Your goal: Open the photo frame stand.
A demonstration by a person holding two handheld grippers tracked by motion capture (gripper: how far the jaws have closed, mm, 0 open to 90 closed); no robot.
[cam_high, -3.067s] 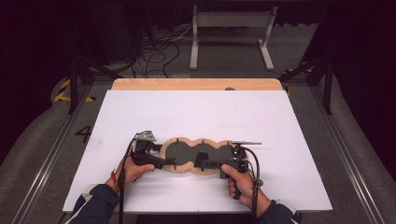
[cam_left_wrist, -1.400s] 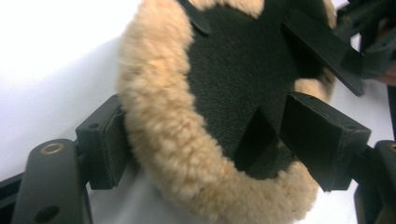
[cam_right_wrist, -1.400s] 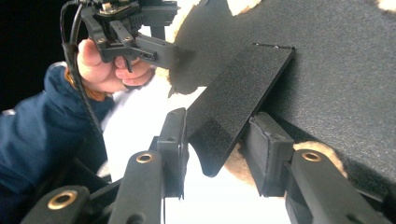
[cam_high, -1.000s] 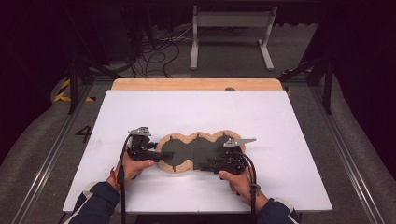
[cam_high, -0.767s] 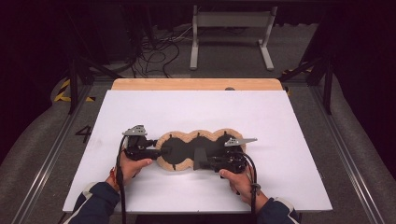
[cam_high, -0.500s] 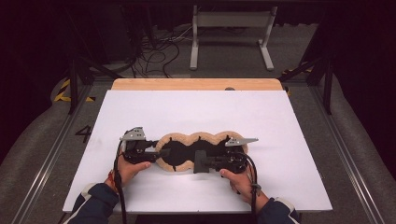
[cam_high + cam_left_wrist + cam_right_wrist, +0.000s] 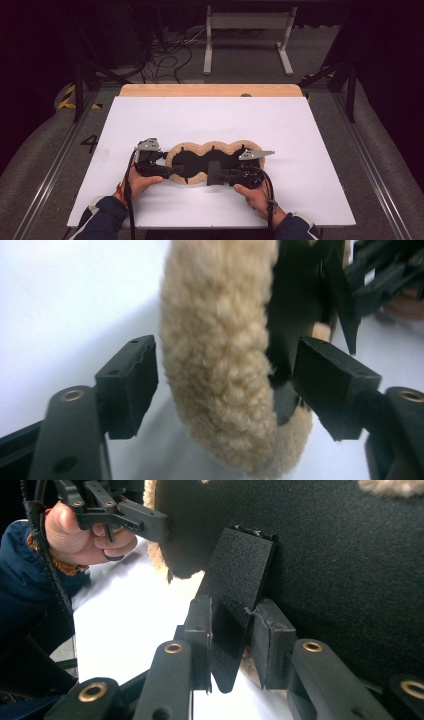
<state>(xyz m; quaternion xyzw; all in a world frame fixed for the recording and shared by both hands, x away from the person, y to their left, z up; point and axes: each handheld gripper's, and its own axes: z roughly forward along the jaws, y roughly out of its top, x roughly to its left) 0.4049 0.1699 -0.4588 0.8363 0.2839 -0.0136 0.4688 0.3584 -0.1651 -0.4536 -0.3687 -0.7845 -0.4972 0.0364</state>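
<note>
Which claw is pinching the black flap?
The right claw: its jaws squeeze the black flap. The left claw has just been opening, and its jaws stand apart around the fluffy tan rim without pressing it.

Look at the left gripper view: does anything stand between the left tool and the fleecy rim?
Nothing visible does. The left tool has jaws that have just been opening, and they straddle the fleecy rim. Only bare white table shows in the gap beside one pad.

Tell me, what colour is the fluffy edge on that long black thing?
The fluffy edge is light tan, like sheep's wool; the left gripper view shows it best.
</note>
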